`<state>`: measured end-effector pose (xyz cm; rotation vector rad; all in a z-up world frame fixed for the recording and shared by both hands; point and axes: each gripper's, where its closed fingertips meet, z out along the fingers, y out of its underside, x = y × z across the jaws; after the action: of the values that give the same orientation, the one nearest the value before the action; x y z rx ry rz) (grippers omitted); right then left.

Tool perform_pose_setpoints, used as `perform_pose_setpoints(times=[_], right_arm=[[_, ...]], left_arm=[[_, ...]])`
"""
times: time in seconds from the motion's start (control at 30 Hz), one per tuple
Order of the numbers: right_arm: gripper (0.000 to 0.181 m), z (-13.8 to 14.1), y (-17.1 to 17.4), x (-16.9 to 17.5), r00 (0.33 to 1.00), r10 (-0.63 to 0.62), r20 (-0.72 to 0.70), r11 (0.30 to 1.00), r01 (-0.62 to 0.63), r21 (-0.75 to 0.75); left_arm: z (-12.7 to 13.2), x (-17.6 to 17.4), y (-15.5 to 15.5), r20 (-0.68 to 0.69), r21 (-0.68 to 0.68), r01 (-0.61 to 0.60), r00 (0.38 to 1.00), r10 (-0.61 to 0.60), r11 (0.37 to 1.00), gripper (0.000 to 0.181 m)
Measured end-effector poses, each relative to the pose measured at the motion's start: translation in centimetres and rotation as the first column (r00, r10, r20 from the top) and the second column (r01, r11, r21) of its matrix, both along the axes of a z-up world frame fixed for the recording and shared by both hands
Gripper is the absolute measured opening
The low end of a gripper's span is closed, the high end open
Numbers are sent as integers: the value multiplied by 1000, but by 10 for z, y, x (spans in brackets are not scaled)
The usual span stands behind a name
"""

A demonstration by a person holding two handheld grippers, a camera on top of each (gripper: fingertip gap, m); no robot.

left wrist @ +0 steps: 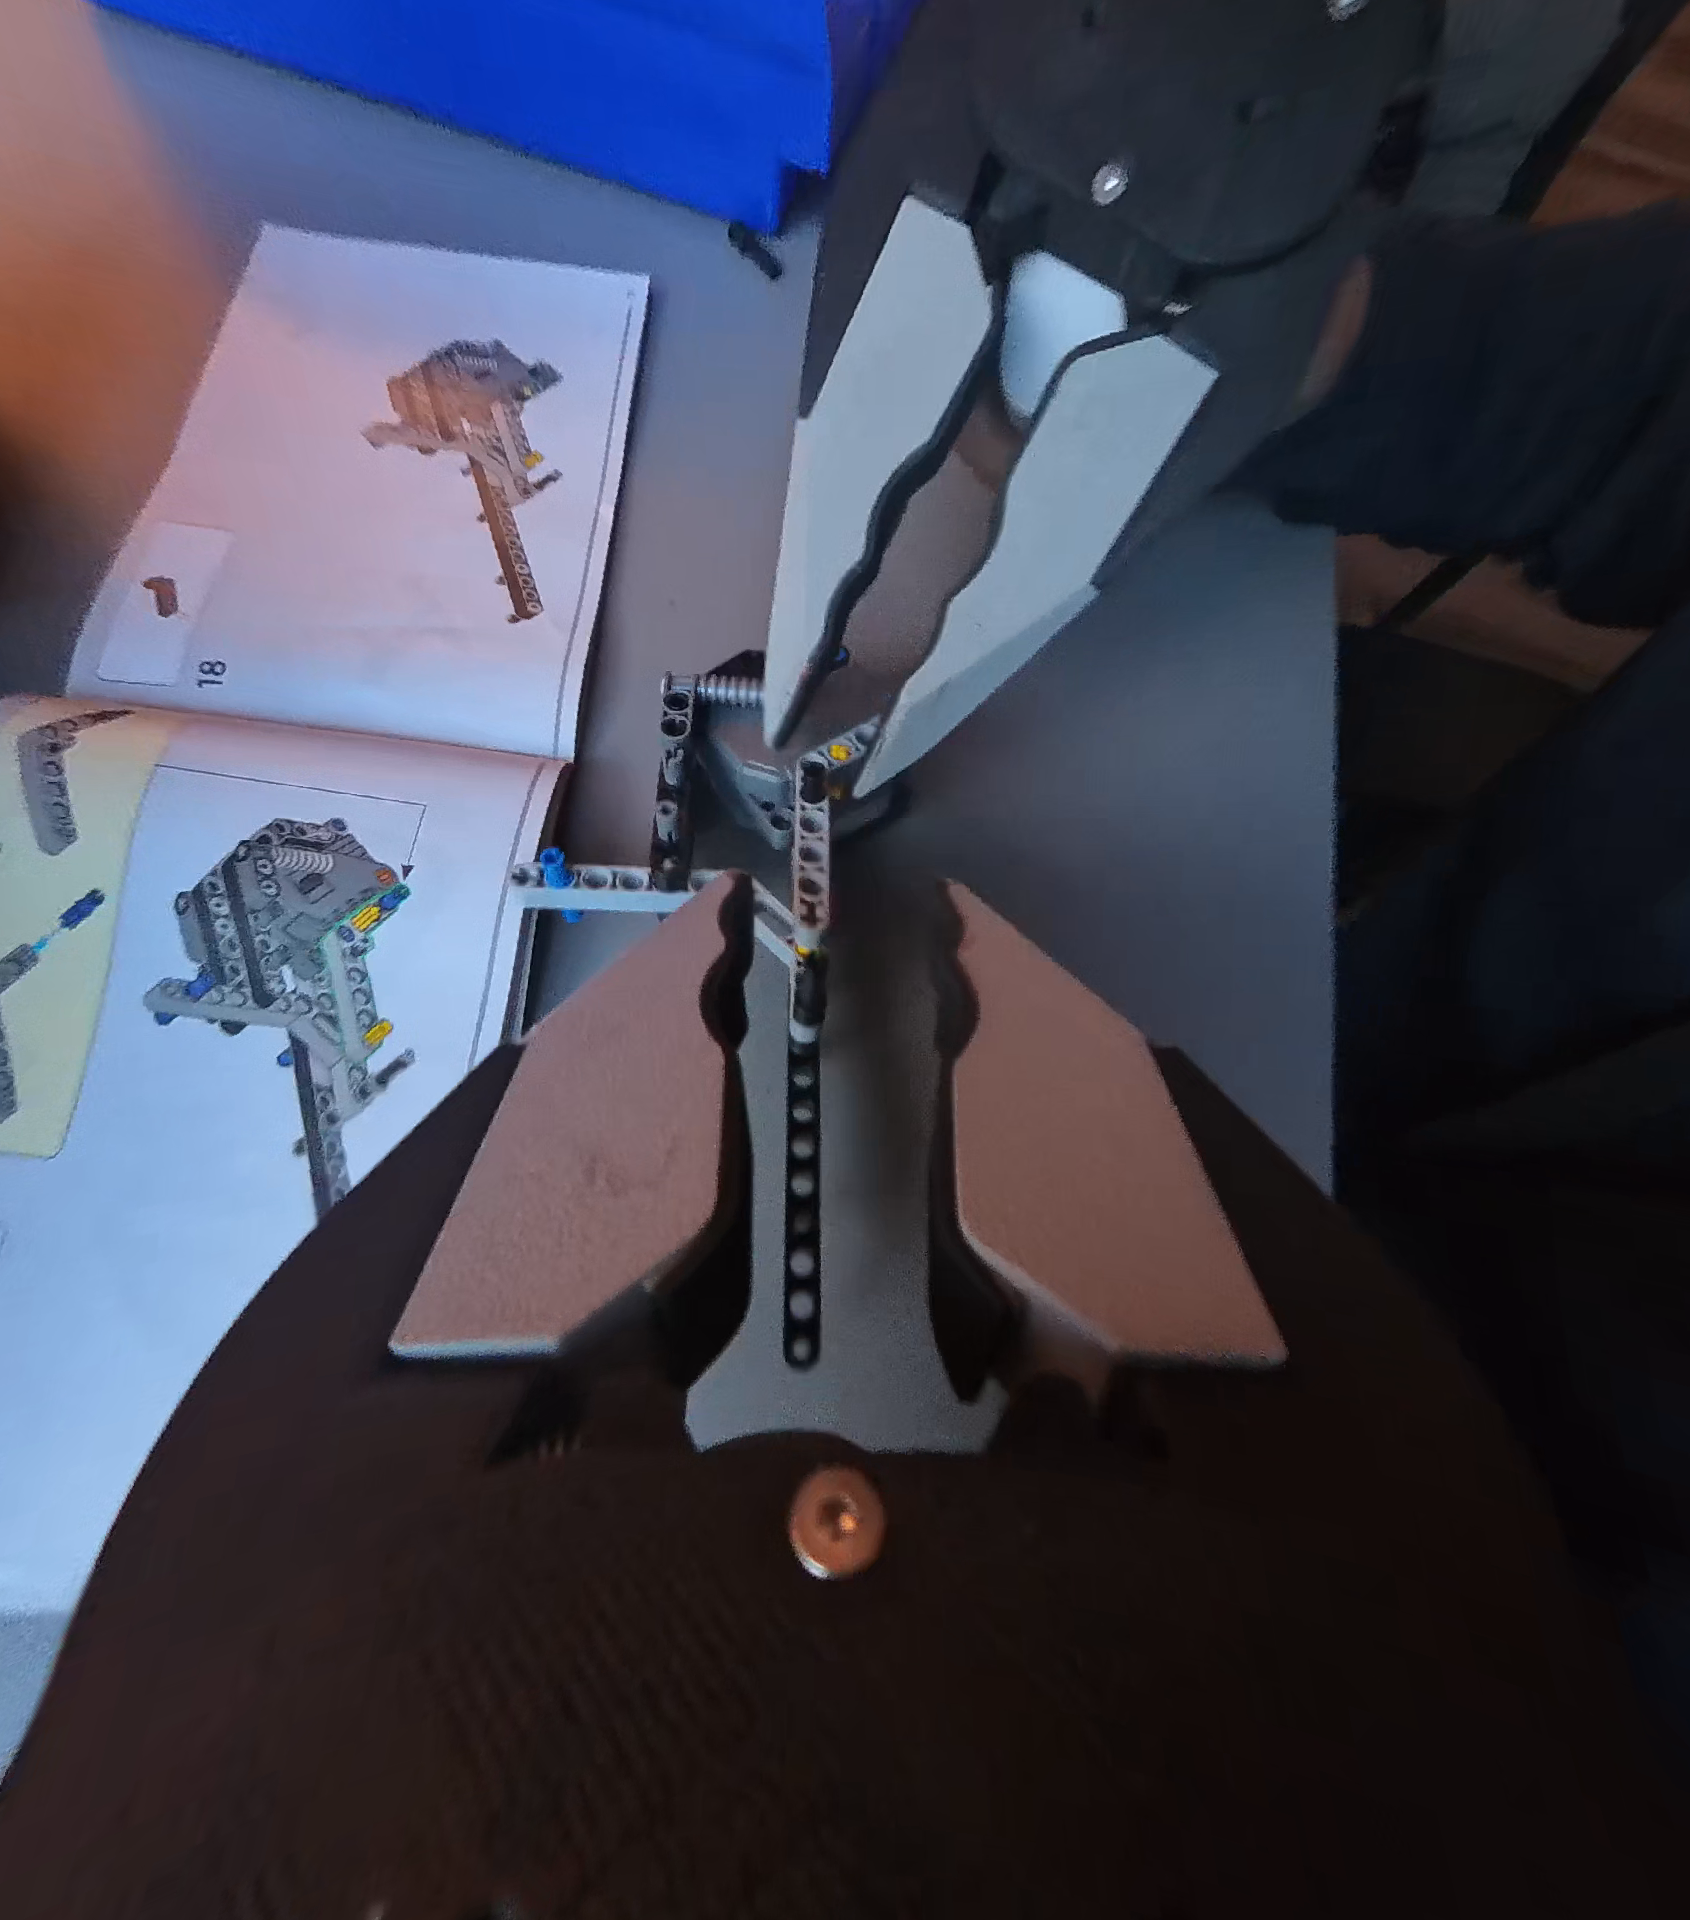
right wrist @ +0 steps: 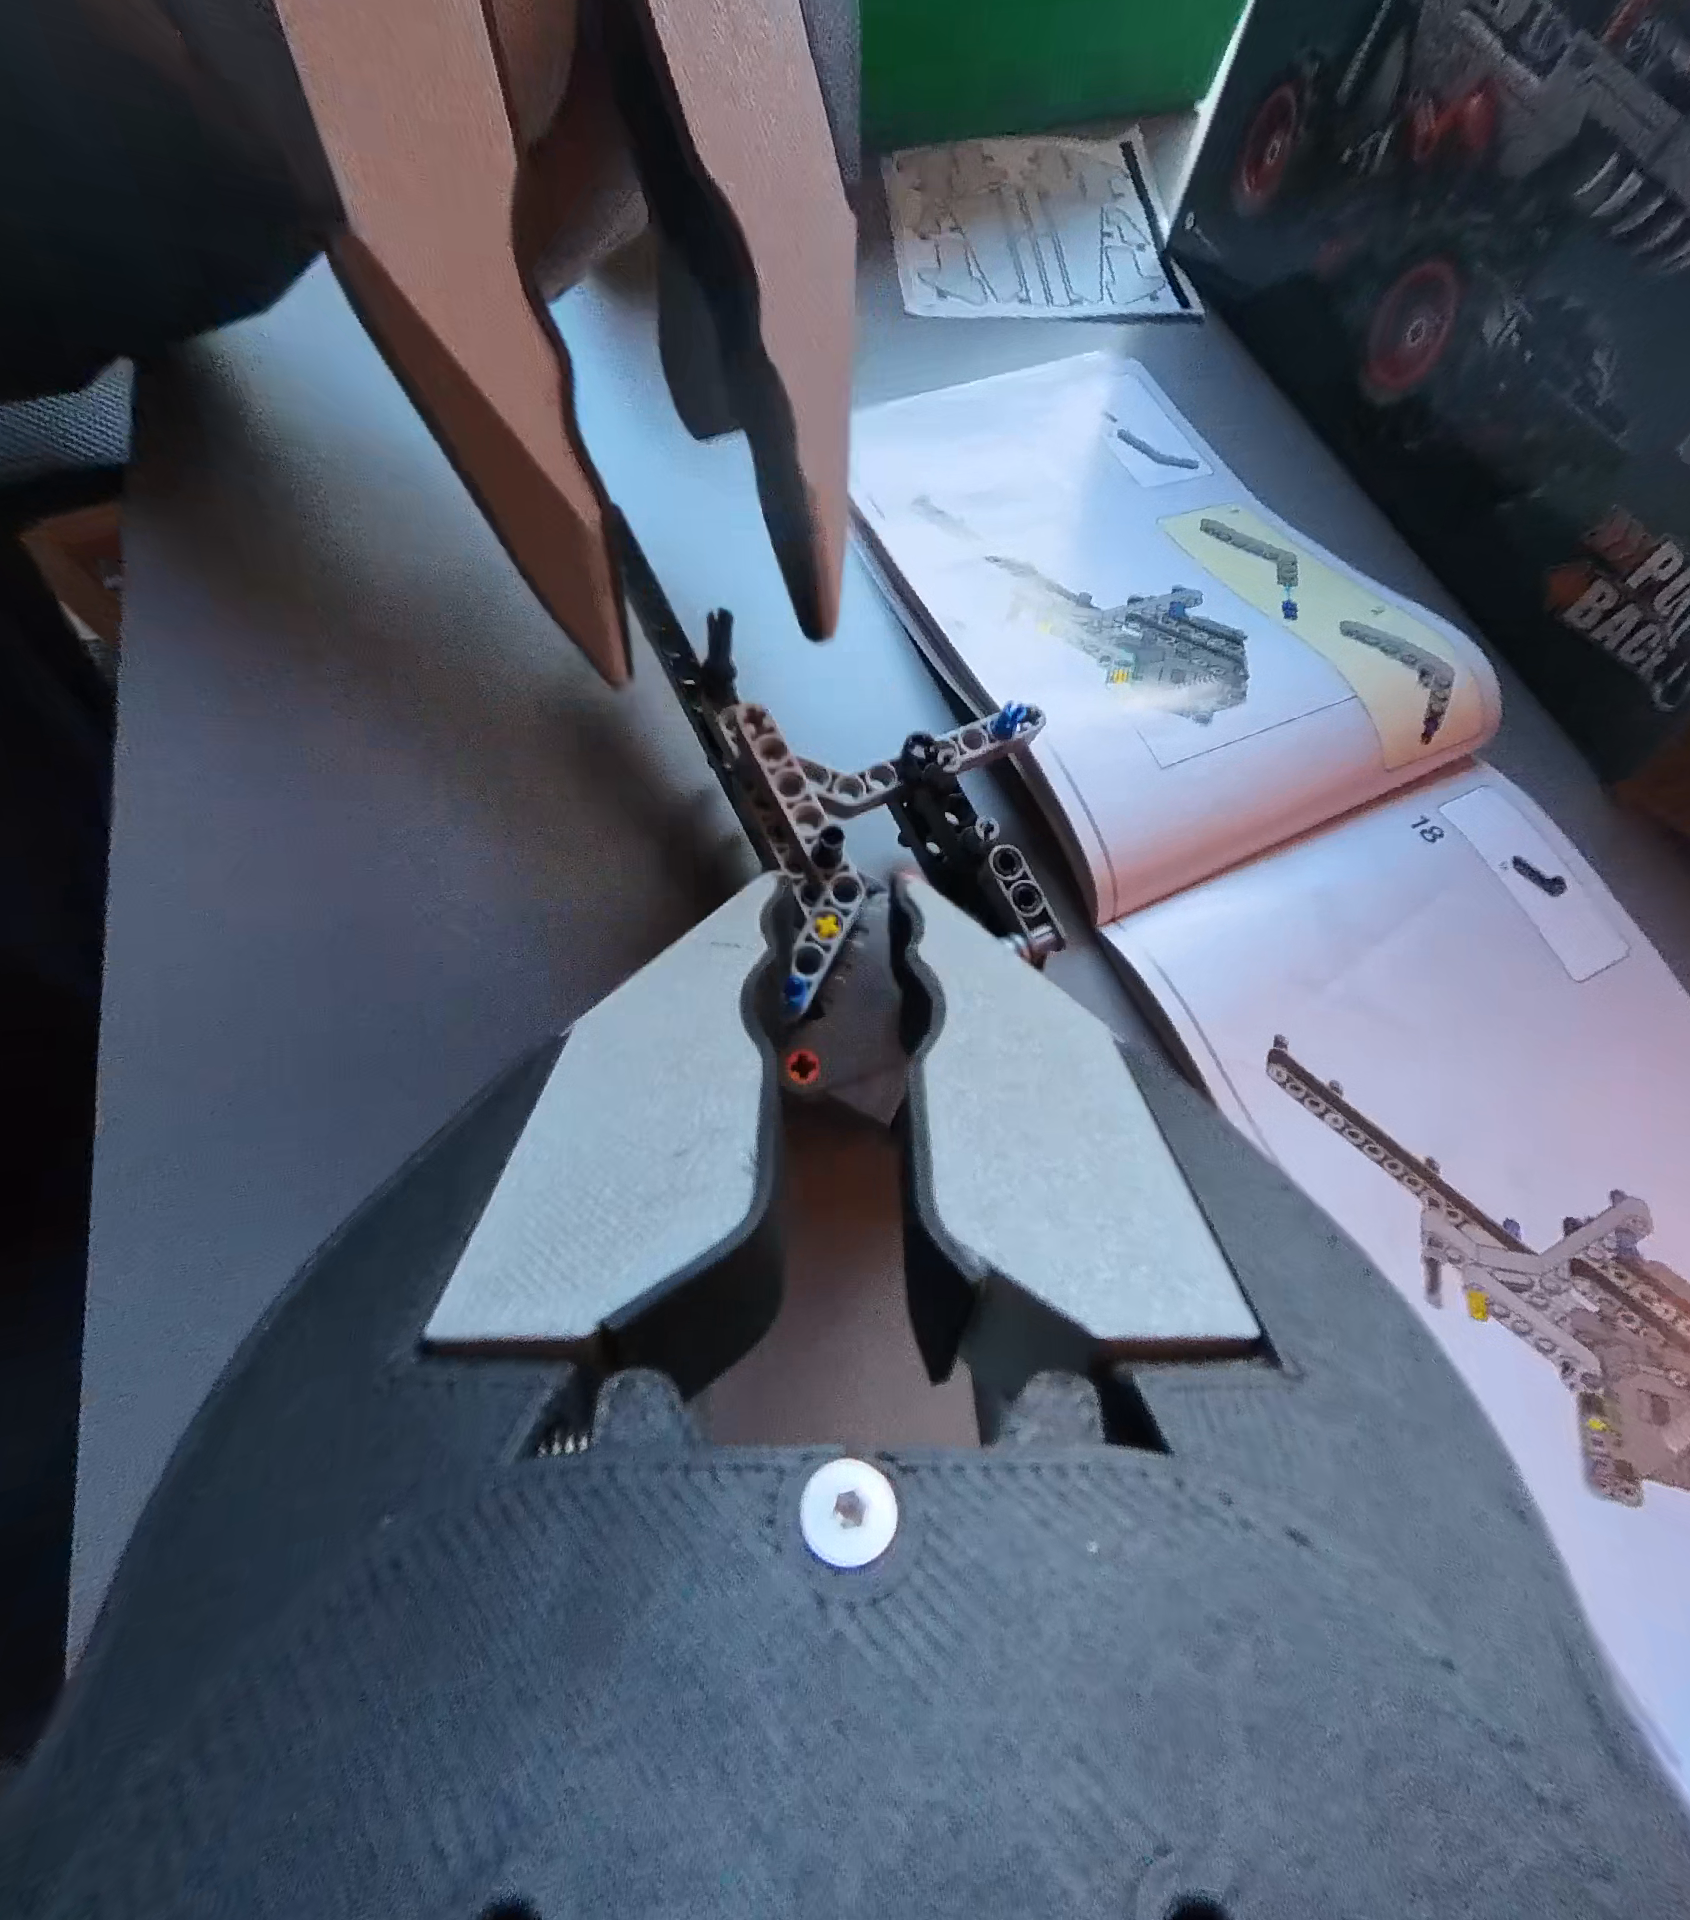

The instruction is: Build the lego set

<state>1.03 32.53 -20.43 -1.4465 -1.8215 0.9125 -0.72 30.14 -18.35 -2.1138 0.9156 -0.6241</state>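
Note:
A partly built lego assembly (left wrist: 810, 852) of grey and black holed beams, with a spring and blue and yellow pins, is held just above the grey table. Its long black beam (left wrist: 801, 1195) runs back between my left gripper's tan fingers. My left gripper (left wrist: 841, 894) is open around that beam without touching it. My right gripper (right wrist: 836, 894), with grey pads, is shut on the assembly (right wrist: 799, 800) at its grey block end. It also shows in the left wrist view (left wrist: 825, 743), reaching in from above. In the right wrist view the left gripper (right wrist: 716, 644) hangs open over the beam's far end.
An open instruction booklet (left wrist: 301, 935) lies beside the assembly, also in the right wrist view (right wrist: 1236, 644). A blue box (left wrist: 560, 73) stands at the back. The dark set box (right wrist: 1547, 260), a sticker sheet (right wrist: 1028, 229) and a green box (right wrist: 1028, 62) stand beyond. The table edge (left wrist: 1329, 831) is close. My hands' fingertips stand some 4 cm from each other.

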Motion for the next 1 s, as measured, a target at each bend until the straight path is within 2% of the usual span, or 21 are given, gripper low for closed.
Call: perform_pose_setpoints(times=[0.03,0.17,0.3,0.43,0.6,0.73,0.9,1.0], right_arm=[[18,4,-1,-1,1000,13,-10,1000,-13,6],[21,22,-13,-6,992,123,-26,992,-122,39],[14,14,-16,-16,980,191,56,976,-196,94],[6,3,-18,-23,972,211,99,970,-221,105],[6,-2,-20,-27,966,229,118,963,-243,119],[6,1,-21,-27,962,251,109,958,-263,117],[5,2,-22,-27,959,268,96,956,-277,99],[4,2,-22,-28,958,272,92,956,-280,85]], left_arm=[[5,-4,-4,9,8,-1,1000,1,1000,32],[2,-22,-15,-45,24,-34,998,35,999,32],[-15,-19,-15,-57,10,-31,998,32,999,31],[-22,-11,-11,-50,18,-6,999,7,1000,28],[-34,-11,-8,-89,21,-3,996,5,1000,13],[-41,-10,-5,-105,20,-7,994,9,1000,11],[-40,-8,-4,-67,8,-5,998,5,1000,13],[-29,-8,1,-29,58,-19,999,21,998,14]])
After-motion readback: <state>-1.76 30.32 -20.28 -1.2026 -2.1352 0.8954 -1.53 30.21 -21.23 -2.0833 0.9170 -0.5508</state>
